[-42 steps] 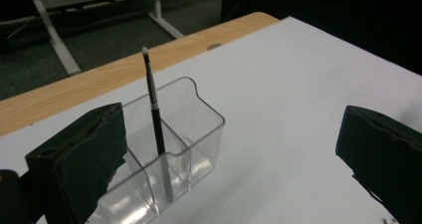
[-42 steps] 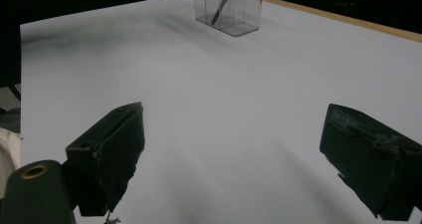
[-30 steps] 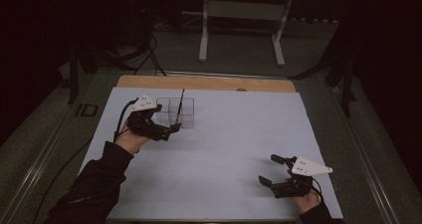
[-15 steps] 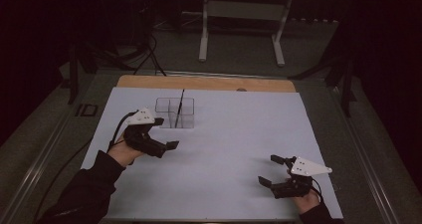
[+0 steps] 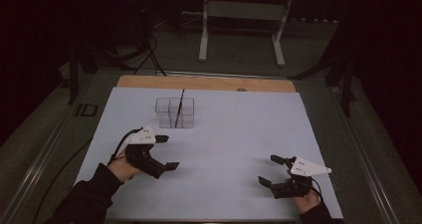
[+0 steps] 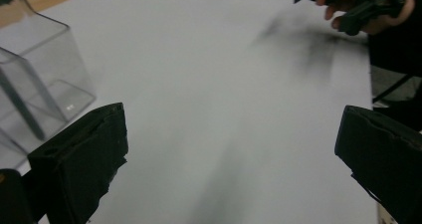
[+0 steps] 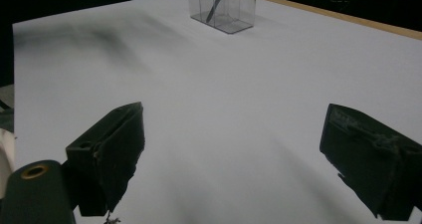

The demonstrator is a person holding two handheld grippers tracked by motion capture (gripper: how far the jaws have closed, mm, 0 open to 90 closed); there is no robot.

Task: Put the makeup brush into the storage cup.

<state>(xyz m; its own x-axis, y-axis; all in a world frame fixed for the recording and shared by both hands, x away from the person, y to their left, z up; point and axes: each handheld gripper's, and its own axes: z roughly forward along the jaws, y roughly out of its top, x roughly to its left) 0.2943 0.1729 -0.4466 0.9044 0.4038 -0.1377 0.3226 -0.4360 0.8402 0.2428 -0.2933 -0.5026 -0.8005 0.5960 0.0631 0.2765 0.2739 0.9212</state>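
Observation:
A clear plastic box (image 5: 174,113) with compartments stands on the far left part of the white sheet (image 5: 234,129), and a thin dark stick (image 5: 179,104) leans upright inside it. My left gripper (image 5: 167,152) hovers open just in front of the box, with nothing between its jaws. In the left gripper view the left gripper (image 6: 231,154) has the box (image 6: 37,79) and stick (image 6: 20,104) at its left. My right gripper (image 5: 268,169) rests open and empty near the front right corner. In the right gripper view the right gripper (image 7: 234,154) looks toward the box (image 7: 222,5) far ahead.
A wooden table edge (image 5: 204,82) shows beyond the sheet. Behind the table on the dark floor stand a metal frame (image 5: 241,15) and some cables (image 5: 144,50). In the left gripper view, the other hand (image 6: 363,5) with its gripper is at top right.
My left gripper has drawn back from the clear box toward the near edge, jaws open. The stick stays in the box. The right gripper has not moved.

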